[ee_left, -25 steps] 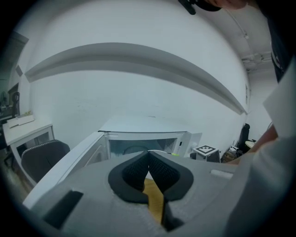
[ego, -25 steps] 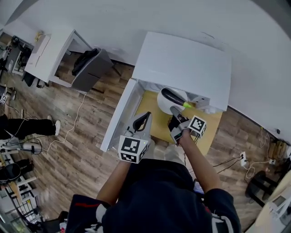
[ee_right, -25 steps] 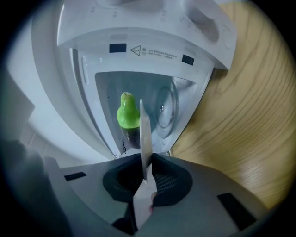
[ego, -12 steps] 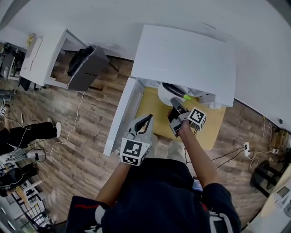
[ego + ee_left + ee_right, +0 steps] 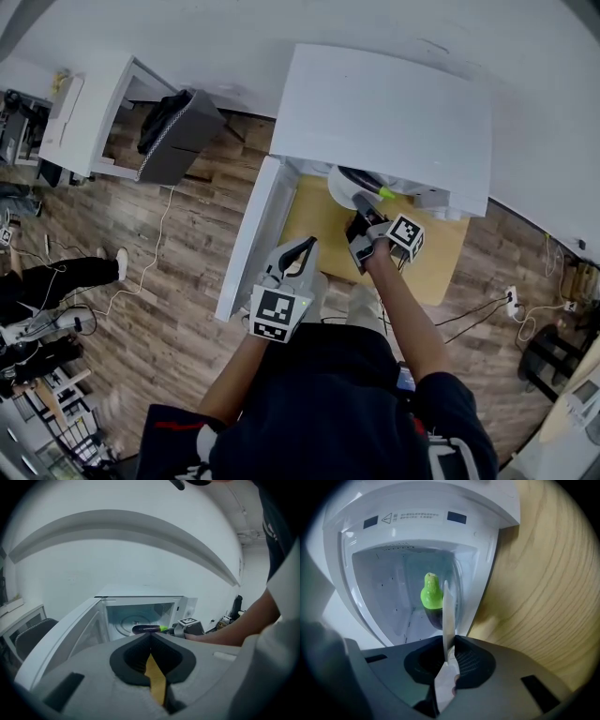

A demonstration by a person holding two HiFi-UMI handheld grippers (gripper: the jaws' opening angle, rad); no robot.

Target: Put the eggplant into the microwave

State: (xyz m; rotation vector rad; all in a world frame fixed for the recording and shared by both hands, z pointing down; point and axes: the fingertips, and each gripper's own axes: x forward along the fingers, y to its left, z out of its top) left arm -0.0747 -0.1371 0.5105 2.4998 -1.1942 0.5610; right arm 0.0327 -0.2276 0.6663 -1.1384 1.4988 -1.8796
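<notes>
The right gripper [image 5: 360,204] has its jaws pinched together on nothing, nose at the open microwave [image 5: 394,122]. Just past its tips the eggplant [image 5: 432,603] lies inside the cavity, crosswise to the jaws. The left gripper [image 5: 304,247], also closed, hangs farther back.

Holds the right gripper [image 5: 360,202] forward on an outstretched arm, jaws pressed together; holds the left gripper [image 5: 304,246] behind and left of those jaws, likewise closed.
</notes>
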